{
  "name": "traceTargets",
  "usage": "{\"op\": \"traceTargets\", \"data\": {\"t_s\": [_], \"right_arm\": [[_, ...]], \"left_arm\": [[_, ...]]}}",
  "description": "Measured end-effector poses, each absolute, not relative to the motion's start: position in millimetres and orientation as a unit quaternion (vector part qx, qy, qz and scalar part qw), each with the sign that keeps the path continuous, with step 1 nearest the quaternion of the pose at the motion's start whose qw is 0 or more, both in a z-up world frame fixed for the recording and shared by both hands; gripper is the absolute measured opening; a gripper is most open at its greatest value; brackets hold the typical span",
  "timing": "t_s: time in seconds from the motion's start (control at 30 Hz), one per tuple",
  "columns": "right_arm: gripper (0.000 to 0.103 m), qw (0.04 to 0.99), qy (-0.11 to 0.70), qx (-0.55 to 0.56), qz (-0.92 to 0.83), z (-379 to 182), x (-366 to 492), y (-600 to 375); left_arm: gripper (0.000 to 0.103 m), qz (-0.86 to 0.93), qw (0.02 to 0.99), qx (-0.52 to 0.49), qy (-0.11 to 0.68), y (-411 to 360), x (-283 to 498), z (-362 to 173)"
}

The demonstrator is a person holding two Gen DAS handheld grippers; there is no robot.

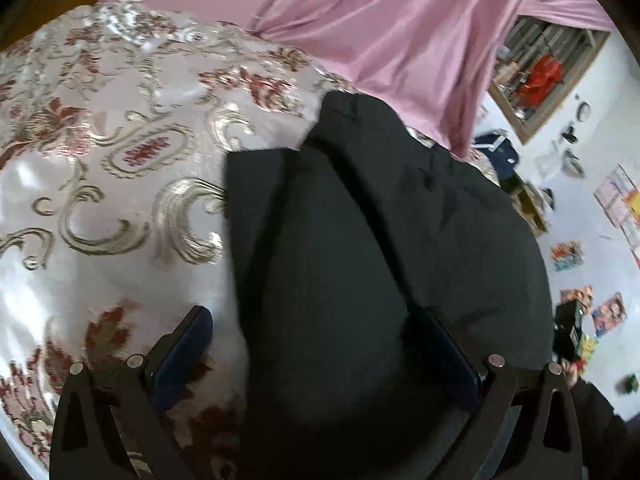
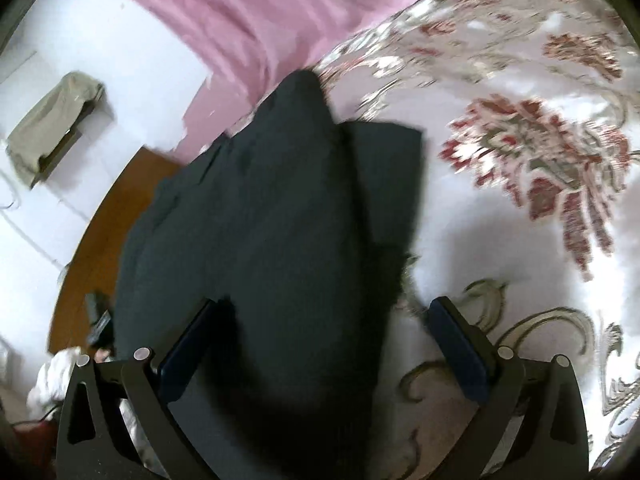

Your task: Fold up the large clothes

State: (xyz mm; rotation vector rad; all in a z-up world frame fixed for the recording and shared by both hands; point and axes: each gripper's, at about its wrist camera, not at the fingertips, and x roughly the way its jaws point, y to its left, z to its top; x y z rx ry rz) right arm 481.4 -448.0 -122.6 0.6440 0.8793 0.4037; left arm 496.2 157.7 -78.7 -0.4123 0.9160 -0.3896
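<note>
Garment: dark trousers [image 1: 360, 240], draped between the spread jaws of both the left gripper [image 1: 316, 344] and right gripper [image 2: 324, 328], over the brocade bedspread [image 1: 120, 184]. Neither clamps cloth. Step: mid-fold, judged. Next: close on an edge and carry it across.

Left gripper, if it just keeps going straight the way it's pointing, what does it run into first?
Most likely the dark garment: it fills the space between the left gripper's open fingers and stretches ahead over the floral bedspread. Depth is unclear, so the cloth may already be touching.
</note>
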Motion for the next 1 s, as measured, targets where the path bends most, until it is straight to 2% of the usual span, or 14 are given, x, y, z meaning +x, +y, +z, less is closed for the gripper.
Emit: {"op": "traceTargets", "data": {"t_s": [0.23,0.37,0.8,0.83,0.9,0.97,1.0], "right_arm": [[0.102,0.808,0.419,0.316,0.269,-118,489,-423],[0.102,0.789,0.453,0.322,0.26,-128,503,-411],[0.102,0.79,0.475,0.325,0.212,-127,499,-385],[0.101,0.791,0.476,0.323,0.205,-125,499,-384],[0.095,0.796,0.481,0.318,0.184,-121,498,-379],[0.082,0.803,0.48,0.31,0.17,-114,496,-374],[0.072,0.808,0.478,0.303,0.164,-108,493,-369]], "left_arm": [[0.103,-0.2,0.851,-0.173,0.454,135,497,-78],[0.103,-0.201,0.849,-0.171,0.458,135,497,-77],[0.103,-0.209,0.83,-0.186,0.482,130,497,-77],[0.103,-0.207,0.828,-0.185,0.486,129,496,-77],[0.094,-0.198,0.829,-0.183,0.49,126,495,-74],[0.086,-0.191,0.829,-0.183,0.493,124,492,-70],[0.08,-0.191,0.83,-0.181,0.492,123,490,-66]]}}
